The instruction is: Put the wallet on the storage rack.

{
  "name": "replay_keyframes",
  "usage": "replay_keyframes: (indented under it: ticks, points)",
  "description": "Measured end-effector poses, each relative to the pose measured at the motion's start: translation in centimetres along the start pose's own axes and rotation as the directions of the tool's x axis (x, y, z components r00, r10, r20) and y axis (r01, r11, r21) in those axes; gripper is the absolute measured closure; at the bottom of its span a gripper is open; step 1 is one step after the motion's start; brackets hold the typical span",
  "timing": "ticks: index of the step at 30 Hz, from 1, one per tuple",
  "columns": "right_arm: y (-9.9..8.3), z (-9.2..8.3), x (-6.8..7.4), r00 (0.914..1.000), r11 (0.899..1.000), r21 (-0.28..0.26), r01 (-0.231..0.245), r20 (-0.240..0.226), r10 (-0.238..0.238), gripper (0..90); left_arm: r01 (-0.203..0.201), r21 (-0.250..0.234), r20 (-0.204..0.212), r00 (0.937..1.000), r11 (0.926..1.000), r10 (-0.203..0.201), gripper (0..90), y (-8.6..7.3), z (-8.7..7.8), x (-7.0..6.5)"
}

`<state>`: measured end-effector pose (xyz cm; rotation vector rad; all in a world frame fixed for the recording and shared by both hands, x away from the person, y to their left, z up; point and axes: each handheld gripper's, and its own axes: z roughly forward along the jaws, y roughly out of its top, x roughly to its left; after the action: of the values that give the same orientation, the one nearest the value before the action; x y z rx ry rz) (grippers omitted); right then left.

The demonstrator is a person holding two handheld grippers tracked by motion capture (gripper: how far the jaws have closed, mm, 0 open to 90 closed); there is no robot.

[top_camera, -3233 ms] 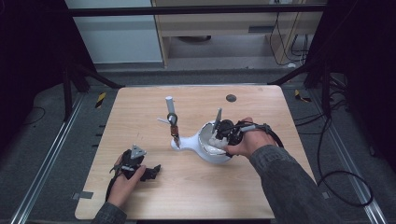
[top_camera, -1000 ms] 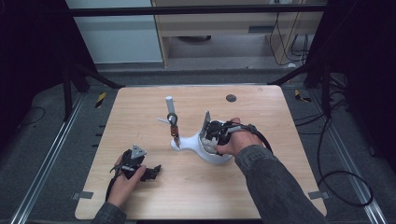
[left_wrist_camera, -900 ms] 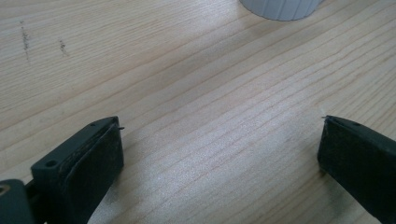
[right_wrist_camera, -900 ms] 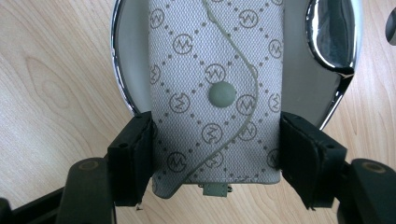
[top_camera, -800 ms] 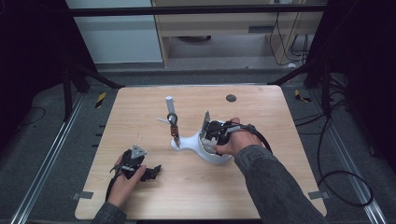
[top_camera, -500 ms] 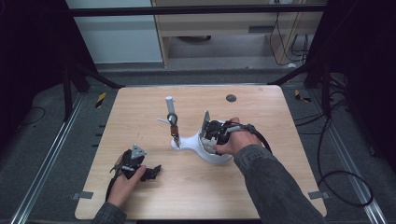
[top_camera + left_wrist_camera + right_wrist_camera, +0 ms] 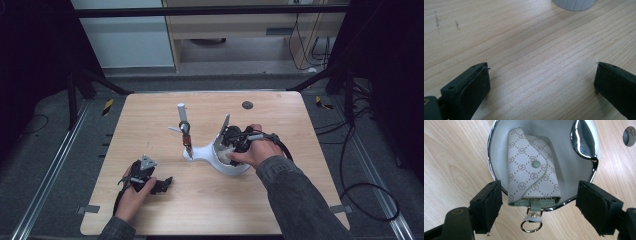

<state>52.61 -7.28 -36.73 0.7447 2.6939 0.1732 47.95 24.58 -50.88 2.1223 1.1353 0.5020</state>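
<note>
The patterned key pouch (image 7: pixel 532 181) is seen lying in the white bowl (image 7: pixel 499 135), the right hand-held gripper (image 7: pixel 539 205), just opened, straddling it untouched, while the left hand-held gripper (image 7: pixel 541 85) is held wide and empty over the worktop (image 7: pixel 524 50).

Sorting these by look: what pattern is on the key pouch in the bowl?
The key pouch is pale grey with a dotted diamond monogram pattern and green snap, clearest in the right gripper view.

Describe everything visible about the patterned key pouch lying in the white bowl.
The small grey fabric key pouch carries a monogram-and-dot diamond print; its flap is fastened by a green snap. A green tab at its lower end holds a gold clasp and metal ring, which hang over the rim above the wooden table. It lies tilted in the chrome-rimmed white bowl, between the right gripper pads, which have just been opening and do not press it.
</note>
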Motion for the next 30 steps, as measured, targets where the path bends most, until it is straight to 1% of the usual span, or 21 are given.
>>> replay_keyframes:
  ticks: [3,6,7,8,9,12,14,17,19,20,21,22,25,26,27,28,30]
  points:
    - [-0.4,-0.3,-0.1,0.9999,1.000,-0.016,-0.017,0.000,0.017,20.5,-0.001,0.000,0.001,1.0000,1.0000,0.001,0.0,0.0,0.0,0.0]
    - [-0.7,-0.5,-0.3,0.9997,0.999,-0.039,-0.024,0.002,0.024,18.7,0.000,0.001,0.002,1.0000,1.0000,0.000,0.0,0.0,0.0,0.0]
    - [-0.7,-0.5,-0.3,0.9997,0.999,-0.039,-0.024,0.002,0.024,18.7,-0.001,0.000,0.002,1.0000,1.0000,0.001,0.0,0.0,0.0,0.0]
    - [-1.0,-0.7,-0.3,0.9995,0.998,-0.055,-0.033,0.000,0.033,17.2,0.000,-0.002,0.001,1.0000,1.0000,0.000,0.0,0.0,0.0,0.0]
    - [-1.0,-0.7,-0.3,0.9995,0.998,-0.055,-0.033,0.000,0.033,17.2,0.000,-0.002,0.001,1.0000,1.0000,0.000,0.0,0.0,0.0,0.0]
    - [-1.5,-1.0,-0.2,0.9990,0.996,-0.080,-0.045,0.002,0.045,13.3,0.000,-0.002,0.001,1.0000,1.0000,0.000,0.0,0.0,0.0,0.0]
    - [-1.8,-1.1,-0.2,0.9983,0.993,-0.099,-0.058,-0.009,0.057,12.2,0.000,-0.002,0.000,1.0000,1.0000,0.000,0.0,0.0,0.0,0.0]
    - [-2.0,-1.2,-0.3,0.9978,0.992,-0.108,-0.066,-0.005,0.065,10.1,0.000,-0.002,0.000,1.0000,1.0000,0.000,0.0,0.0,0.0,0.0]
    - [-2.3,-1.3,-0.4,0.9970,0.989,-0.125,-0.078,-0.004,0.078,9.2,0.000,-0.002,0.000,1.0000,1.0000,0.000,0.0,0.0,0.0,0.0]
    - [-2.6,-1.4,-0.7,0.9959,0.985,-0.149,-0.090,-0.005,0.090,8.5,0.000,-0.002,0.001,1.0000,1.0000,0.000,0.0,0.0,0.0,0.0]
    - [-2.6,-1.4,-0.7,0.9959,0.985,-0.149,-0.090,-0.005,0.090,8.5,0.000,-0.002,0.001,1.0000,1.0000,0.000,0.0,0.0,0.0,0.0]
    - [-3.0,-1.5,-0.9,0.9948,0.980,-0.169,-0.102,-0.008,0.102,7.7,0.000,-0.002,0.001,1.0000,1.0000,0.000,0.0,0.0,0.0,0.0]
    - [-3.6,-1.7,-1.2,0.9934,0.975,-0.190,-0.113,-0.003,0.115,6.9,0.001,-0.002,0.000,1.0000,1.0000,-0.001,0.0,0.0,0.0,0.0]
    - [-3.7,-1.7,-1.2,0.9922,0.973,-0.195,-0.123,-0.009,0.124,6.7,0.003,-0.003,0.001,1.0000,1.0000,-0.003,0.0,0.0,0.0,0.0]
    - [-3.7,-1.7,-1.2,0.9922,0.973,-0.195,-0.123,-0.009,0.124,6.7,0.003,-0.003,0.001,1.0000,1.0000,-0.003,0.0,0.0,0.0,0.0]
    - [-4.2,-1.6,-1.4,0.9908,0.968,-0.211,-0.134,-0.015,0.134,6.5,0.003,-0.003,0.001,1.0000,1.0000,-0.003,0.0,0.0,0.0,0.0]
    - [-4.6,-1.4,-1.5,0.9900,0.965,-0.223,-0.140,-0.013,0.140,6.1,0.002,-0.001,0.002,1.0000,1.0000,-0.002,0.0,0.0,0.0,0.0]
